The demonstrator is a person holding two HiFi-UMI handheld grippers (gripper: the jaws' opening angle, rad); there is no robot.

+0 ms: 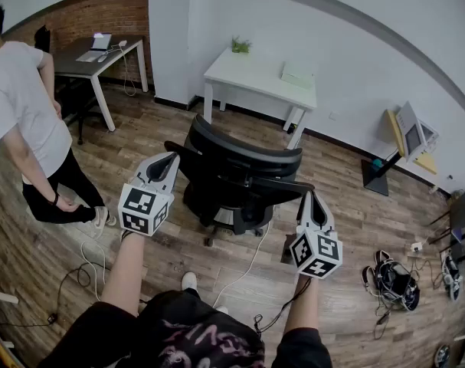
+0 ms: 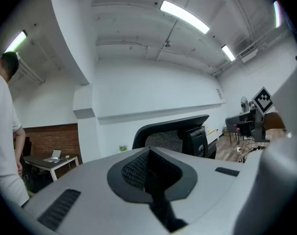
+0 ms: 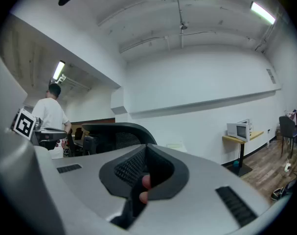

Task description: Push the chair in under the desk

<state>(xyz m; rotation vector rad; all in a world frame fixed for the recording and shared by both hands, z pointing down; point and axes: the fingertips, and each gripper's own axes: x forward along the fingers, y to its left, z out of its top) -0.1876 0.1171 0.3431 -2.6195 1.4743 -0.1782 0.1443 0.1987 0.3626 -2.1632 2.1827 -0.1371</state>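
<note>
A black mesh office chair [image 1: 236,176] stands on the wood floor with its back toward me, a short way out from the white desk [image 1: 259,75] by the far wall. My left gripper [image 1: 171,159] is shut and empty, its tip just beside the chair's left armrest. At the chair's right armrest my right gripper [image 1: 312,198] is shut too, holding nothing. The chair's curved backrest [image 2: 175,133] rises past the left gripper's closed jaws [image 2: 148,153] in the left gripper view. In the right gripper view the backrest [image 3: 114,133] shows left of the shut jaws [image 3: 146,148].
A person in a white shirt [image 1: 21,113] stands at the left. Behind them is a dark desk with a laptop [image 1: 94,52]. Cables [image 1: 86,263] trail over the floor near my feet. A bundle of gear [image 1: 393,282] lies at the right, near a stand with a microwave [image 1: 410,133].
</note>
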